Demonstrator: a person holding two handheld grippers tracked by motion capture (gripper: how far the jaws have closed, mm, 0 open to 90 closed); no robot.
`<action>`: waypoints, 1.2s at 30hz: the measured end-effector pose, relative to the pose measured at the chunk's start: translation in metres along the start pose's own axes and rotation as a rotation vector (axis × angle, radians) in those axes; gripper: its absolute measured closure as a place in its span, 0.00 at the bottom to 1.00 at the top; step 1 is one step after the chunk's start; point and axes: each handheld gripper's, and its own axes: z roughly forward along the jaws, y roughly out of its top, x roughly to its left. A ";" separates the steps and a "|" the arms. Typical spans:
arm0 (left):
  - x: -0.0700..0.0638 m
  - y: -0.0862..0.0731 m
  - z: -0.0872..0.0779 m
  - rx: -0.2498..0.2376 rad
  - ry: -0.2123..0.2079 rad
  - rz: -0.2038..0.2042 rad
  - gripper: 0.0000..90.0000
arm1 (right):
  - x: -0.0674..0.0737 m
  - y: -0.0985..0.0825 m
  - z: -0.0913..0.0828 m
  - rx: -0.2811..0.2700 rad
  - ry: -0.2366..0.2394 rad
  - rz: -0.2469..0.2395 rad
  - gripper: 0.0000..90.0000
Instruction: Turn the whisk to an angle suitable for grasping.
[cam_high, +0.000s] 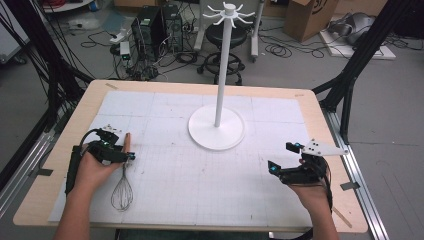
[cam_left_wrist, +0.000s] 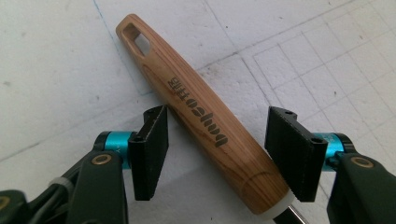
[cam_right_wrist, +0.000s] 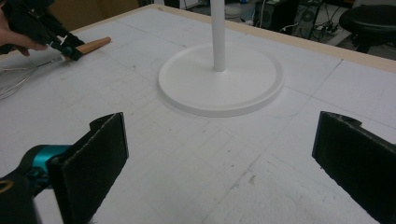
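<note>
Both left fingers (cam_left_wrist: 152, 149) astride whisk handle (cam_left_wrist: 205, 123)

My left gripper (cam_left_wrist: 217, 154) stands with black jaws spread at the frame's bottom; between them a tapered, light brown wooden handle (cam_left_wrist: 201, 119) runs diagonally toward the upper left across white gridded board (cam_left_wrist: 327, 60).

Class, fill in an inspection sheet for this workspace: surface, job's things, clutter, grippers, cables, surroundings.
Surface: wooden table under a white gridded mat, scuffed.
Job's things: whisk lying flat, wooden handle with a hanging hole; white hook stand upright.
Clutter: nothing seen.
Grippers: left gripper open, straddling the handle; right gripper open, empty.
Cables: one trails from each gripper.
Surroundings: stool, computer towers, cardboard box, floor cables.
</note>
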 end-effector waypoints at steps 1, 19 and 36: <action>0.000 0.000 -0.001 0.002 -0.003 -0.009 0.47 | 0.000 0.000 0.000 0.002 0.001 0.001 0.03; -0.011 0.006 0.000 0.057 -0.010 0.031 0.64 | 0.000 0.000 0.002 0.015 -0.008 -0.006 0.03; -0.018 0.009 -0.006 0.163 0.094 0.197 0.81 | -0.001 -0.001 -0.001 0.021 -0.017 -0.004 0.03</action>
